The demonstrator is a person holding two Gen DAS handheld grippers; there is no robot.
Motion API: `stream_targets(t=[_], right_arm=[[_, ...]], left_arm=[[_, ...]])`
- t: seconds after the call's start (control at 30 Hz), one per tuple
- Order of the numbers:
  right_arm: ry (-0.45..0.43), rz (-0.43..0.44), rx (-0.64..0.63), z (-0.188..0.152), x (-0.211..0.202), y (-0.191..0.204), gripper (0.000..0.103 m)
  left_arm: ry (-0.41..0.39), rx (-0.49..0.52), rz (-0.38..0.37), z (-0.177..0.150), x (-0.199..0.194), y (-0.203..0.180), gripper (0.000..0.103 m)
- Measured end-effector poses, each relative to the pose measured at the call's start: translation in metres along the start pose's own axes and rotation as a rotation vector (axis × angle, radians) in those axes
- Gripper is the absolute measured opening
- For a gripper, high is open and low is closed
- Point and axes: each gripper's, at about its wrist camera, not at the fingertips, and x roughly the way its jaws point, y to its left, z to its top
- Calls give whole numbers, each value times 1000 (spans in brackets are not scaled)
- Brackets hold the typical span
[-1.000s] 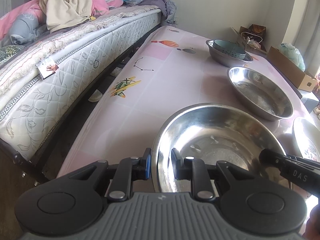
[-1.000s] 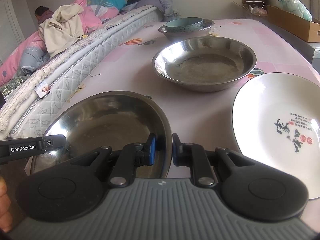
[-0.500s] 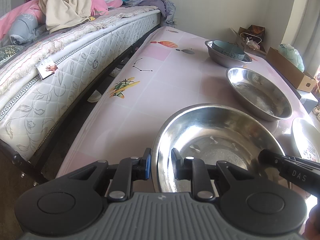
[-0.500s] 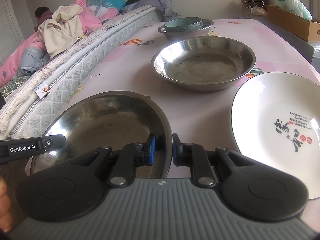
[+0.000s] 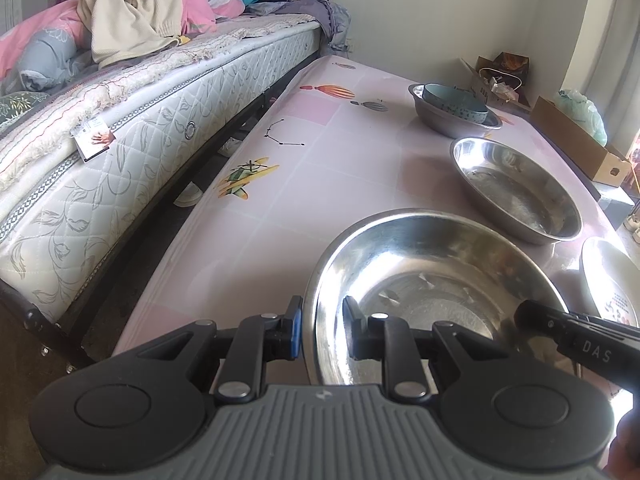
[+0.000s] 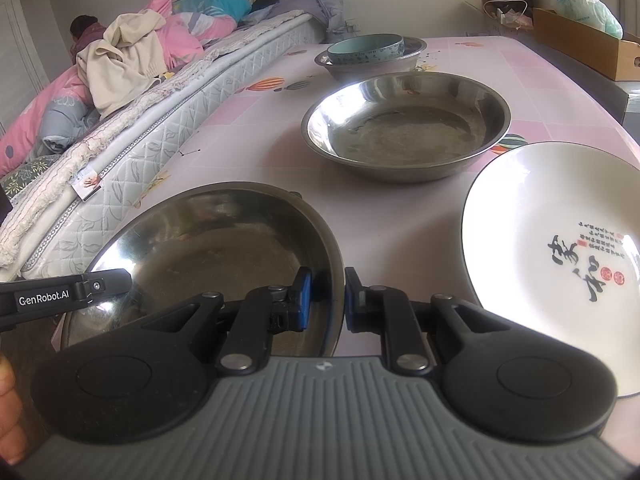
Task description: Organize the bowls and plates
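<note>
A large steel bowl (image 5: 432, 280) sits at the near end of the pink table (image 5: 320, 168). My left gripper (image 5: 320, 330) is shut on its left rim. My right gripper (image 6: 324, 298) is shut on its right rim; the bowl also shows in the right wrist view (image 6: 208, 248). A second steel bowl (image 6: 404, 124) stands beyond it, also in the left wrist view (image 5: 516, 188). Farther back a blue ceramic bowl (image 6: 366, 48) sits inside a third steel bowl (image 6: 376, 66). A white plate with black calligraphy (image 6: 560, 248) lies to the right.
A bed with a quilted mattress (image 5: 120, 152) and piled bedding (image 5: 136, 16) runs along the table's left side. A cardboard box (image 6: 580, 40) with a plastic bag stands past the table's far right edge. A shoe (image 5: 188, 196) lies in the gap below.
</note>
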Motion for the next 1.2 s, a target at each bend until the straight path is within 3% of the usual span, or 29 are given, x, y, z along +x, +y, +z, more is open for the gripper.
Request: stream_targets(t=[0.73,1.2], right_arm=[[-28,20,15,9,-6,0,15],[-103,-22,86,44,-24,-33,16]], left_arm=[[-50,-1,-8,13,-12,-2,21],[-112,62,-84,57,-8,-51,21]])
